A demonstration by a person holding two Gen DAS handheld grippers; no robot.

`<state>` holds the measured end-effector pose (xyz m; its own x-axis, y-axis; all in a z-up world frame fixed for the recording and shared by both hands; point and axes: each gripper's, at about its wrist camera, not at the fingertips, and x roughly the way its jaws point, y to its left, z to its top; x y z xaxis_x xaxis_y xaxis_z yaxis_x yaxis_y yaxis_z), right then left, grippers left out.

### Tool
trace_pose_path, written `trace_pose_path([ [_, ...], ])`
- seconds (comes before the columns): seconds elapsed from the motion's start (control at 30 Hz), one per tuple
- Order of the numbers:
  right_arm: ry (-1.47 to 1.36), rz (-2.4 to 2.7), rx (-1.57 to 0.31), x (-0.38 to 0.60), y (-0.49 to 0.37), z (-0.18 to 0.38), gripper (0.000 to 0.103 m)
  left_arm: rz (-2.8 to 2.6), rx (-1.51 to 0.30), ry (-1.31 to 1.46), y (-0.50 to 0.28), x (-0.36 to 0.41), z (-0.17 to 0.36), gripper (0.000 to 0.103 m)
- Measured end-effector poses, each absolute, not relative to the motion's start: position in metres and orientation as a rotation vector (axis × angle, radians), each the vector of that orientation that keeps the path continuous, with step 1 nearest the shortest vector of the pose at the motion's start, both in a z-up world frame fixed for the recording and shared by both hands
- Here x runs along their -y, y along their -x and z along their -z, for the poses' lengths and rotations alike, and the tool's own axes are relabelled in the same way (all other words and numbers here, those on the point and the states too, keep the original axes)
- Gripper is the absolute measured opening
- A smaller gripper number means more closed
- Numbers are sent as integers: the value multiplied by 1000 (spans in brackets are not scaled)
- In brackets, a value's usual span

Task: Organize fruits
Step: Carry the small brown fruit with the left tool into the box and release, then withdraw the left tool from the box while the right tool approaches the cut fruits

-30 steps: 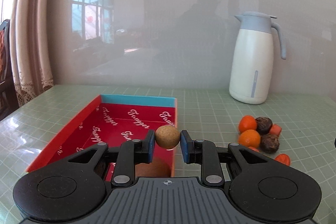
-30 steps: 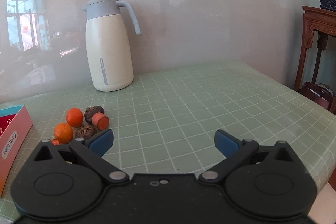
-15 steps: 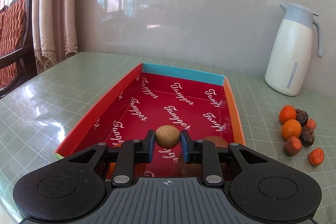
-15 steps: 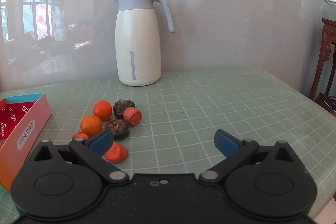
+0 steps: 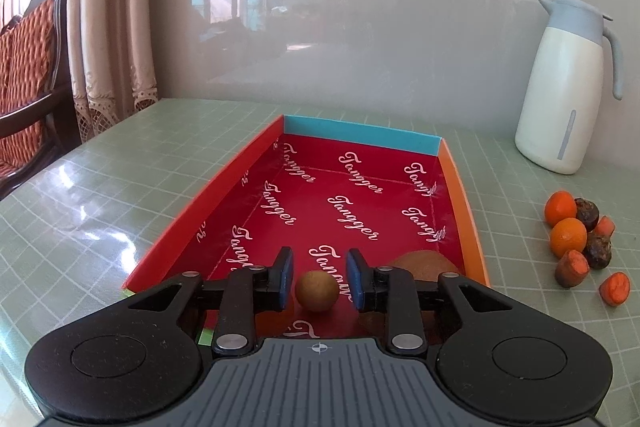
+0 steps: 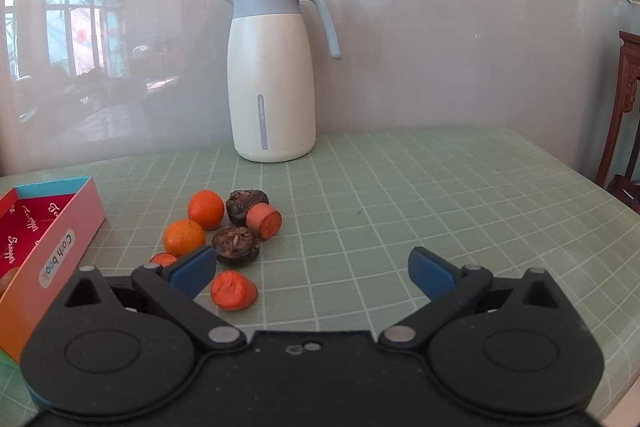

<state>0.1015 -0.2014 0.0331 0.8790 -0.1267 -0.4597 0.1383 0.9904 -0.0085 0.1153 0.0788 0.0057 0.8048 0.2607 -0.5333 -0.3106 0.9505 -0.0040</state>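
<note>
Left gripper (image 5: 319,278) spread, pads clear of small round tan-brown fruit (image 5: 317,291) between them on red box (image 5: 464,195) floor; no discernible long axis. Right gripper (image 6: 313,269) spread wide, empty.

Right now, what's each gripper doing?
Left gripper: open, small brown fruit loose between its fingers, over the red box.
Right gripper: open, empty.
</note>
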Motion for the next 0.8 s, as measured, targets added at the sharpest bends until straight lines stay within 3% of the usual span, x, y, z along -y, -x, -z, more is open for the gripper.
trace_pose_path([
  [0.03, -25, 138, -479, 201, -102, -33, 103, -305, -553, 92, -115, -78, -6, 38],
  [0.17, -27, 140, -482, 202, -102, -32, 103, -347, -519, 67, -109, -75, -11, 70],
  [0.63, -26, 142, -490, 202, -105, -29, 103, -367, -502, 102, -98, -95, -27, 71],
  [0.8, -25, 133, -501, 198, -108, -27, 103, -389, -484, 91, -87, -102, -34, 83],
])
